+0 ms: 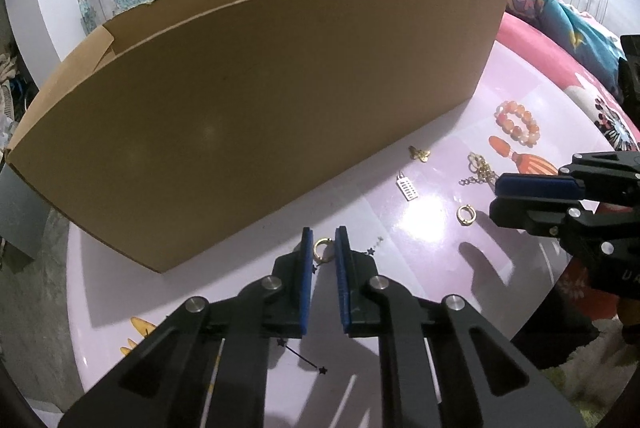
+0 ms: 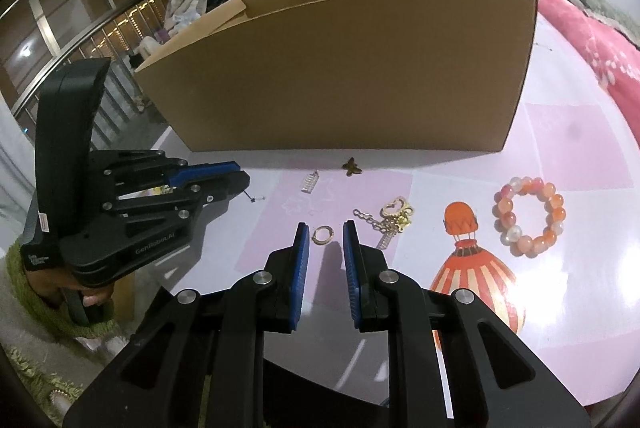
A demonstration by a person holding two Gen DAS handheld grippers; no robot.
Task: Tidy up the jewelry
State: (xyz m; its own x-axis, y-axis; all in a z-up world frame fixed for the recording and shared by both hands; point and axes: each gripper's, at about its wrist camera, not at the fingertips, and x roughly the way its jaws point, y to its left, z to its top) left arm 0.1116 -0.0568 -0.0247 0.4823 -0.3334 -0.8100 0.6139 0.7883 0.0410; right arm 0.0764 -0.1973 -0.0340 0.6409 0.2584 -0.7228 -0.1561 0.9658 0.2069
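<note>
Two gold hoop earrings lie on the lilac table (image 1: 420, 260). One hoop (image 1: 323, 251) sits between the blue pads of my left gripper (image 1: 324, 244), and the pads meet its sides. The other hoop (image 2: 323, 235) (image 1: 465, 215) lies on the table at the tips of my right gripper (image 2: 326, 234), whose jaws stand narrowly apart with a gap beside the ring. In the left wrist view the right gripper (image 1: 496, 197) hovers just right of that hoop. Seen from the right wrist, the left gripper (image 2: 245, 183) hides its hoop.
A tall open cardboard box (image 1: 260, 107) (image 2: 340, 75) stands behind the jewelry. On the table lie an orange bead bracelet (image 2: 530, 222), a gold chain with charms (image 2: 390, 218), a butterfly charm (image 2: 352, 167) and a silver tag (image 2: 310, 183). A green sleeve (image 2: 44, 288) holds the left gripper.
</note>
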